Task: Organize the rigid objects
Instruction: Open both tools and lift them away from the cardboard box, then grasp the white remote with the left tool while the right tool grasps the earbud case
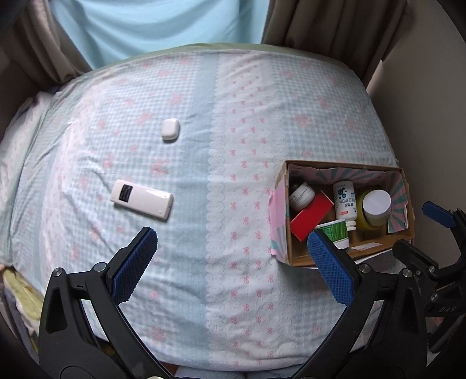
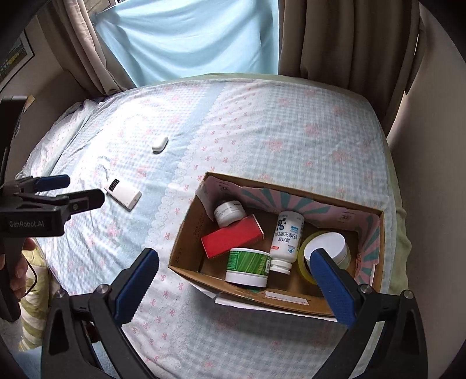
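Right wrist view alone shows a hand (image 2: 20,262) gripping the left gripper (image 2: 78,191), both grippers wide open and empty, remote control (image 1: 142,198) lying ahead-left of it.

Two downward wrist views, shared box (image 1: 294,253)

Checked blue-and-pink bedsheet (image 1: 221,180), brown curtains (image 1: 335,26) flanking a daylit pale-blue drape (image 1: 160,26).

Both grippers (image 1: 233,256) (image 2: 234,280) are black frames with silver screws and textured blue pads (image 1: 134,262); "GenRobot.AI" is printed on one, a bare hand (image 2: 17,262) at nine o'clock.
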A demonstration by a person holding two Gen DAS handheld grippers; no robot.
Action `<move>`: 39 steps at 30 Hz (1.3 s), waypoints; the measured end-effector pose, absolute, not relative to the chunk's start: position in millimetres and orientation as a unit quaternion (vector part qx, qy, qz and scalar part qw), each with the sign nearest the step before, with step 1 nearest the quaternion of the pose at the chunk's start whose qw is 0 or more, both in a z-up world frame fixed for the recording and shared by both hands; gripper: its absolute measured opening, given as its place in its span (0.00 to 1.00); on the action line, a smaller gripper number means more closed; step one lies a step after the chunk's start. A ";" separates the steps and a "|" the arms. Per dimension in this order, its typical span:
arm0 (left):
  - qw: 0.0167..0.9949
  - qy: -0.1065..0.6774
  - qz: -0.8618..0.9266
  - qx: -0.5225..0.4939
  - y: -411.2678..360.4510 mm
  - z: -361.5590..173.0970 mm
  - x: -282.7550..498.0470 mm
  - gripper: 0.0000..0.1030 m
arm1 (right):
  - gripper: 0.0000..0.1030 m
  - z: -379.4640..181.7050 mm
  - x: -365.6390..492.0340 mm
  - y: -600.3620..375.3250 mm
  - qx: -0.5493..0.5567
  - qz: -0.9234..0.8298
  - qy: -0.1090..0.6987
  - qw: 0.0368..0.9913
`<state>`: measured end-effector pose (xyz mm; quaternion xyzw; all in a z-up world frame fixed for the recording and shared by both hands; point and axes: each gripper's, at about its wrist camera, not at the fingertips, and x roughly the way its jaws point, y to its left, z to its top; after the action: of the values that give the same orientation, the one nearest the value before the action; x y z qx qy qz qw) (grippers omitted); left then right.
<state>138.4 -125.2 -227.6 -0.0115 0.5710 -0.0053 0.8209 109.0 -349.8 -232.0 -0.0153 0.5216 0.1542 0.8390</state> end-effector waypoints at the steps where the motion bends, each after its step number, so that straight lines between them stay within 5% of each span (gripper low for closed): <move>1: 0.822 0.569 0.001 -0.018 -115.5 -225.2 133.9 1.00 | 1.00 -227.3 110.1 -345.0 -0.014 0.155 0.520 0.840; 21: 0.796 0.542 0.178 -0.202 65.3 -253.5 131.4 1.00 | 1.00 -192.6 221.1 -180.5 -0.014 0.229 0.541 0.809; 39: 0.634 0.551 0.343 -0.421 123.6 -450.1 217.2 0.97 | 1.00 -357.2 386.8 -59.0 0.025 0.172 0.660 0.731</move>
<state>217.2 123.6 -450.1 -0.4208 0.5511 0.3430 0.6337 386.8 -59.0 -357.2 0.0247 0.6600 0.1724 0.7308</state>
